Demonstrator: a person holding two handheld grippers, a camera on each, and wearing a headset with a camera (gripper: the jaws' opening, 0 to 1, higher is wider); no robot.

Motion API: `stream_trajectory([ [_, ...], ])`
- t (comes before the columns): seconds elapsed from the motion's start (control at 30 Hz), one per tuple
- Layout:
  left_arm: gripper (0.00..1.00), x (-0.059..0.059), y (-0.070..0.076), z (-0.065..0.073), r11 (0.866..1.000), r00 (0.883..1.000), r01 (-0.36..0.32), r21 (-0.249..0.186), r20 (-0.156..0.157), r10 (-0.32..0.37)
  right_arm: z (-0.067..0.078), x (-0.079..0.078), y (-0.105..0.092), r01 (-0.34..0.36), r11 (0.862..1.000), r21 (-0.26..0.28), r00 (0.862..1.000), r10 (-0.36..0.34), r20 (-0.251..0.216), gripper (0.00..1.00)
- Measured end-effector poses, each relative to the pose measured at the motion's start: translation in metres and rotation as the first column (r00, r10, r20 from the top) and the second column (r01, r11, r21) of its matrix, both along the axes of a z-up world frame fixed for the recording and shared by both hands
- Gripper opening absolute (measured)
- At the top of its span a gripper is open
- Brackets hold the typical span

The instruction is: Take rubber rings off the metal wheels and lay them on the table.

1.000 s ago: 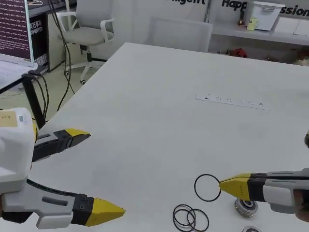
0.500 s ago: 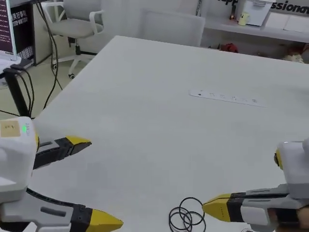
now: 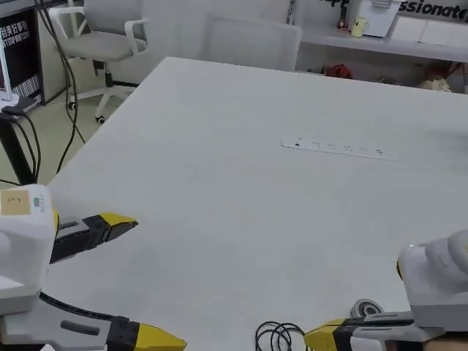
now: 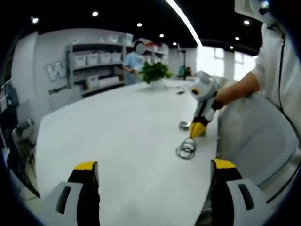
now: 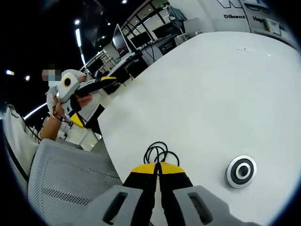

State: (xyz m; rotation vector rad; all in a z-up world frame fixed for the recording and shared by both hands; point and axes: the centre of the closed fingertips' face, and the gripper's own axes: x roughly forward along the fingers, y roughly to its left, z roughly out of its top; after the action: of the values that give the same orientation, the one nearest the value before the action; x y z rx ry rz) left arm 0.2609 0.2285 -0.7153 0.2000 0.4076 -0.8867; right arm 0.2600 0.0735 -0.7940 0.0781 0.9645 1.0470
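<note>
Jaws of the left claw (image 3: 146, 281) are held spread wide above the white worktop (image 3: 241, 190). Black rubber rings (image 3: 278, 336) are piled near its front edge, met by the clenched tips of the right claw (image 5: 157, 165); whether a ring is pinched cannot be told. A metal wheel (image 3: 365, 308) is set just right of the pile.

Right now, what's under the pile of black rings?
Just the bare white table lies under the rubber rings. The shut right hand-held gripper covers the pile's near edge, so what lies there is hidden.
</note>
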Motion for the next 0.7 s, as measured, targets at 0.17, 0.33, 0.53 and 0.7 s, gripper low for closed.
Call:
stream_trajectory([
  [0.17, 1.0, -0.002, -0.002, 0.002, 1.0, 1.0, 0.004, -0.008, -0.003, -0.004, -0.008, 0.005, -0.005, 0.016, 0.999, -0.029, 1.0, -0.016, 0.012, 0.0],
  [0.33, 1.0, -0.002, -0.001, 0.002, 1.0, 1.0, 0.001, -0.009, -0.005, -0.001, -0.012, 0.006, -0.007, 0.021, 0.999, -0.043, 1.0, -0.02, 0.014, 0.0],
  [0.53, 1.0, -0.004, -0.001, 0.001, 1.0, 1.0, -0.001, -0.008, -0.008, 0.001, -0.014, 0.009, -0.008, 0.025, 0.998, -0.052, 0.999, -0.024, 0.025, 0.0],
  [0.7, 1.0, -0.006, -0.001, 0.001, 1.0, 1.0, -0.004, -0.006, -0.007, 0.004, -0.014, 0.01, -0.008, 0.028, 0.998, -0.056, 0.999, -0.026, 0.032, 0.0],
])
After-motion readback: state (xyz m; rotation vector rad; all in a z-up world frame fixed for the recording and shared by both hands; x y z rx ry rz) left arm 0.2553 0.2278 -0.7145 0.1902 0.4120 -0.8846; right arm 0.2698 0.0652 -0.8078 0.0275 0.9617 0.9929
